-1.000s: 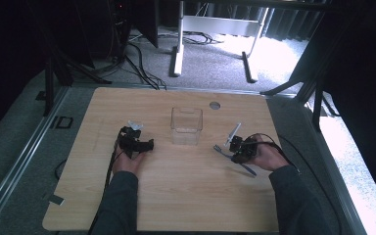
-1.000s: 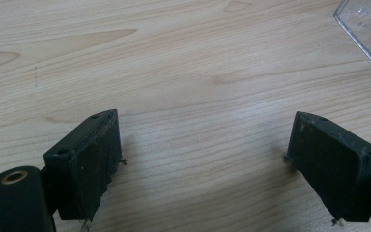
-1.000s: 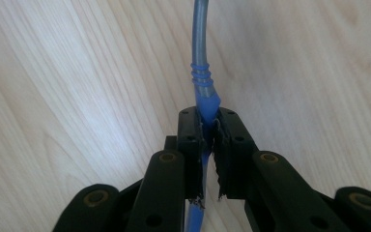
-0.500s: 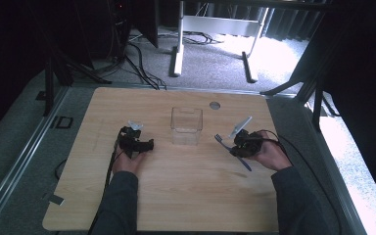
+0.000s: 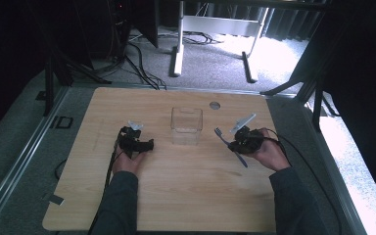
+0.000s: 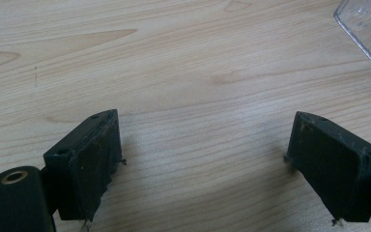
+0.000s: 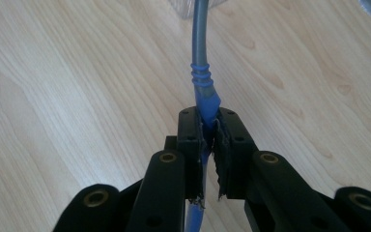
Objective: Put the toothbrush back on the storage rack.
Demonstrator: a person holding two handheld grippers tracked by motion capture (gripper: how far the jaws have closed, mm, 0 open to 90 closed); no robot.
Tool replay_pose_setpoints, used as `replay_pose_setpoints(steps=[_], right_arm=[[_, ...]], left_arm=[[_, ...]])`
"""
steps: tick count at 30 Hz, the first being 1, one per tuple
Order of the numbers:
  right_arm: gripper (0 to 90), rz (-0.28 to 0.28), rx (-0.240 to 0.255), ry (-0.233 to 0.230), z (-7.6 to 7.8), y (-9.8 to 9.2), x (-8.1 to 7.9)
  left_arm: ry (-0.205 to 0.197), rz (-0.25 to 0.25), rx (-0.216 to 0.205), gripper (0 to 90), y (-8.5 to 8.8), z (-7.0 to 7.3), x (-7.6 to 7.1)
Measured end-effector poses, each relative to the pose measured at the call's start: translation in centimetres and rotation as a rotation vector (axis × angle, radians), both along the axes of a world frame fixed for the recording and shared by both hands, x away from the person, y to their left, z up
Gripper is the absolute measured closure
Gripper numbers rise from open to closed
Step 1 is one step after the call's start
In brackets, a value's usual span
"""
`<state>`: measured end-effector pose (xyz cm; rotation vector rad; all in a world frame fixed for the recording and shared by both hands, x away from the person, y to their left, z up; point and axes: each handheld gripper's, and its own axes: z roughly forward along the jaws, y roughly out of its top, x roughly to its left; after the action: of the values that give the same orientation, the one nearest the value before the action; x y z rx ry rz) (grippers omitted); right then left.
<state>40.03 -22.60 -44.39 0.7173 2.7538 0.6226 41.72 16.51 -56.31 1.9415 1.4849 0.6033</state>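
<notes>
Right now, line by line:

Right tool: my right tool (image 5: 238, 142) is clamped on the blue fork (image 5: 230, 146); in the right gripper view the two black jaws are pressed together on the blue handle (image 7: 206, 104).

Fork: the handle runs up out of the jaws and turns grey further along; the tines point toward the clear box (image 5: 186, 126) in the high view, and the handle's tail sticks out below the tool toward me. The fork hangs above the desk (image 5: 176, 196), to the right of the box and near it, not touching it.

Right hand: my right hand (image 5: 270, 152) holds that tool at the right side of the desk, with its cable trailing off to the right.

Left tool: my left tool (image 5: 139, 145) stands with its jaws wide apart and nothing between them; the left gripper view shows bare wood in the gap.

Left hand: my left hand (image 5: 126, 161) holds it low over the desk, left of the box and near it; a corner of the box (image 6: 367, 29) shows at the top right of the left gripper view.

Clear box: it stands upright on the desk between the two tools, open at the top.

Desk: light wood, with a small round grey disc (image 5: 215, 105) near the far edge.
</notes>
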Motion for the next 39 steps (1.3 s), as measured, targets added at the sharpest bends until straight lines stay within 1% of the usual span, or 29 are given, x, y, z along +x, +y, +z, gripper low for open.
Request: replay_pose_setpoints(steps=[4,10,25,28,33,34,36,39], right_arm=[[81.7,-0.006,0.019,-0.017,0.3,0.0,-0.1],[81.7,-0.018,0.040,-0.024,0.7,-0.1,-0.1],[81.7,-0.056,0.152,-0.058,1.7,-0.2,-0.1],[81.7,-0.064,0.164,-0.066,1.9,-0.2,-0.1],[81.7,-0.082,0.204,-0.099,2.3,-0.5,-0.1],[81.7,-0.082,0.204,-0.099,2.3,-0.5,-0.1],[81.8,-0.085,0.224,-0.101,2.5,-0.6,-0.1],[81.7,-0.087,0.236,-0.102,2.7,-0.7,-0.1]], left_arm=[[0.000,0.000,0.000,12.3,0.0,0.0,0.0],[0.000,0.000,0.000,12.3,0.0,0.0,0.0],[0.001,0.000,0.000,12.3,0.0,0.0,0.0],[0.002,-0.001,0.000,12.3,0.0,0.0,0.0],[0.001,0.000,0.000,12.3,0.0,0.0,0.0],[0.001,0.000,0.000,12.3,0.0,0.0,0.0],[0.001,0.000,0.000,12.3,0.0,0.0,0.0],[0.001,0.000,0.000,12.3,0.0,0.0,0.0]])
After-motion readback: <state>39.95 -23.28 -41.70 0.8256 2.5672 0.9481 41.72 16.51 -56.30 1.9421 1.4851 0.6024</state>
